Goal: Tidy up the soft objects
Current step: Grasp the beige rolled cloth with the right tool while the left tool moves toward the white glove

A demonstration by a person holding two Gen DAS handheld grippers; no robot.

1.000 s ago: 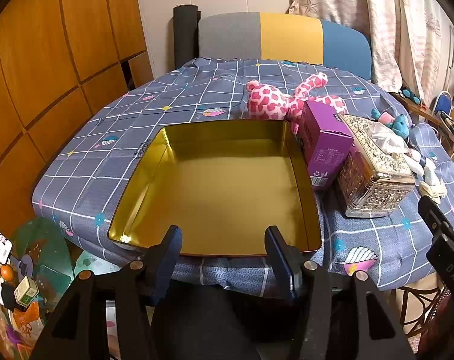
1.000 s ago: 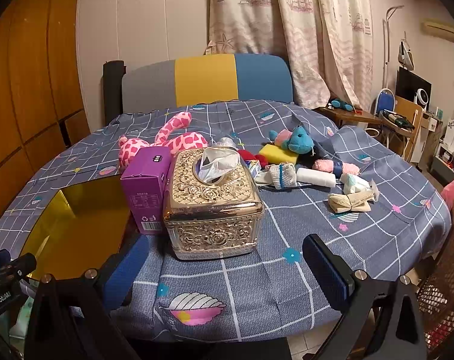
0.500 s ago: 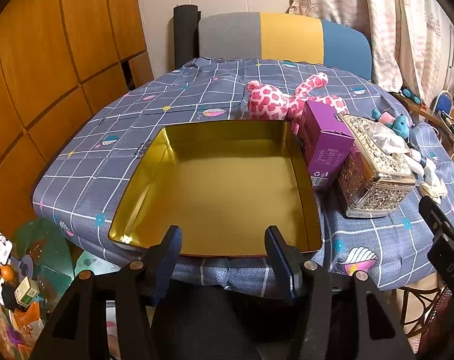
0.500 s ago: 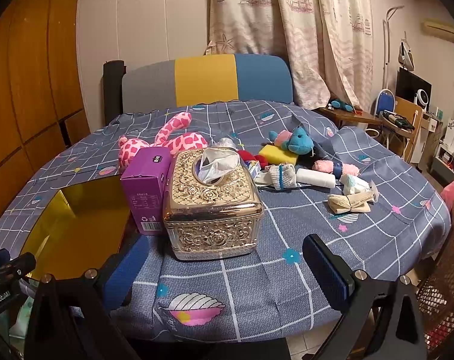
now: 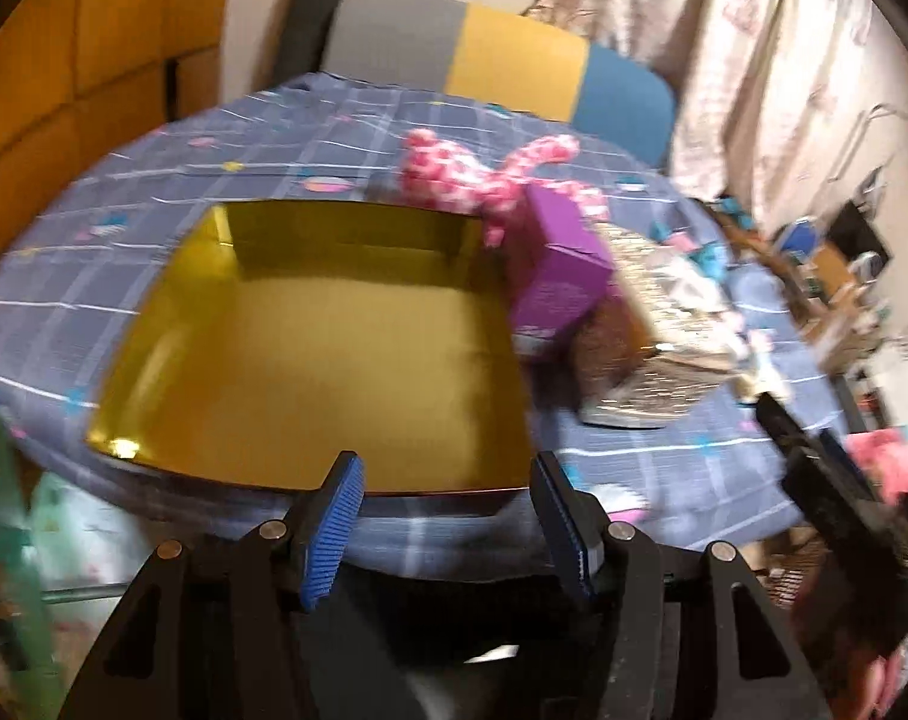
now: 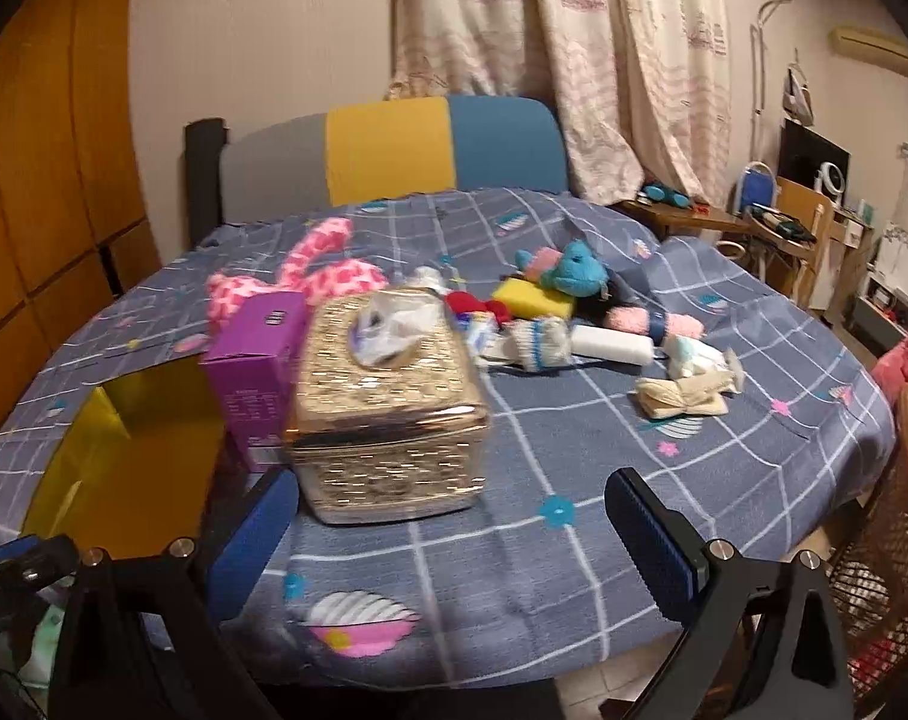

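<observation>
An empty gold tray [image 5: 309, 348] lies on the blue checked tablecloth, just past my left gripper [image 5: 447, 516], which is open with nothing between its fingers. A pink spotted plush [image 5: 472, 180] lies behind the tray's far right corner. In the right wrist view, a blue plush [image 6: 574, 267], a yellow sponge [image 6: 532, 300], a pink fluffy roll [image 6: 652, 321], a white roll [image 6: 610, 345], rolled socks [image 6: 538, 339] and a beige cloth bundle [image 6: 682, 399] are scattered mid-table. My right gripper [image 6: 454, 540] is open over the front edge and holds nothing.
A purple carton [image 6: 255, 360] and an ornate gold tissue box [image 6: 381, 396] stand between the tray [image 6: 123, 438] and the soft things. A grey, yellow and blue chair back [image 6: 393, 150] is behind the table. A wicker chair [image 6: 892, 540] stands at the right.
The left wrist view has swung and tilted to the right and is blurred, with more of the room's right side showing. The right view is nearly unchanged. Both grippers stay open.
</observation>
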